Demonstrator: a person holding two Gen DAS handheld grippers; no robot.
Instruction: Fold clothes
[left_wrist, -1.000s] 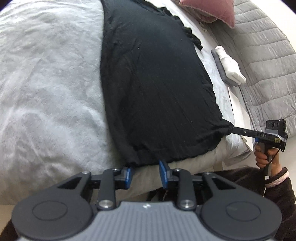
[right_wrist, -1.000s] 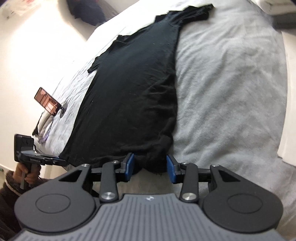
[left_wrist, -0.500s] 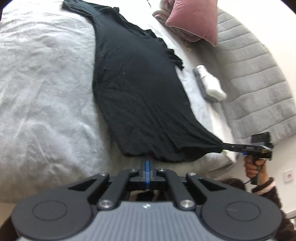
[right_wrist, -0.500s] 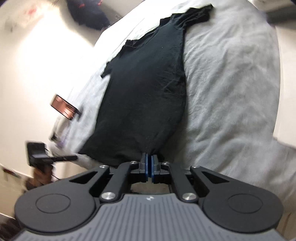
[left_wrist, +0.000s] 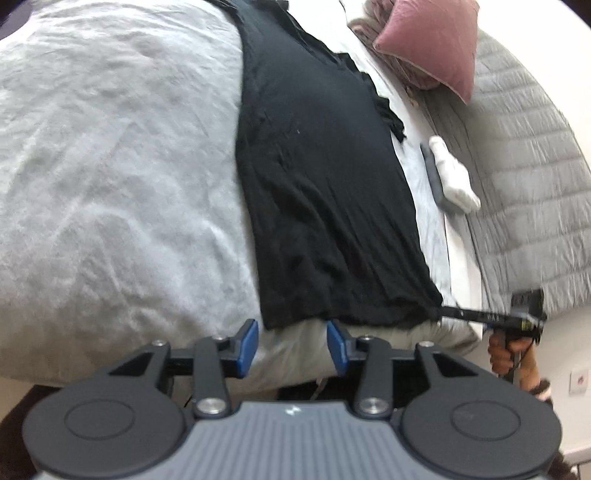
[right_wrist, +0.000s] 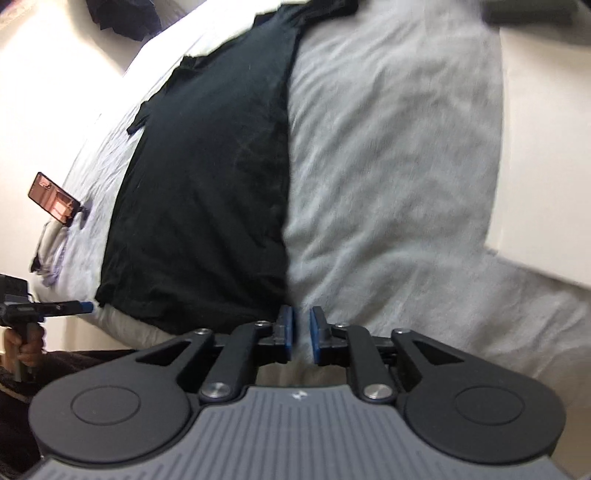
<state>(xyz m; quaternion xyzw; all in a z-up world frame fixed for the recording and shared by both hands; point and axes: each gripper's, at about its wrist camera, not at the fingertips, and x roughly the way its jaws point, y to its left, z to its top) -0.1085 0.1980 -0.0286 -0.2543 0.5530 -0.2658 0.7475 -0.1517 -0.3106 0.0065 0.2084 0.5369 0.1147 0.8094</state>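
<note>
Lengthwise, the black shirt (left_wrist: 325, 184) lies flat on the grey blanket (left_wrist: 110, 184), hem at the near bed edge, collar end away, faintly creased. No writing is legible. Left gripper (left_wrist: 291, 345): jaws opening, nothing between them, below the hem's left corner. Right gripper (right_wrist: 302, 332): jaws opening, narrowly parted at the hem's right corner, empty. Pink cushion (left_wrist: 432, 44) beyond.

Both black two-finger grippers, left (left_wrist: 291, 345) and right (right_wrist: 298, 334), are tipped with blue pads (left_wrist: 246, 347), pinned by silver screws (right_wrist: 216, 389) and backed by a ribbed grey housing (left_wrist: 291, 446). A fuzzy dark sleeve (left_wrist: 545, 389) is worn.
</note>
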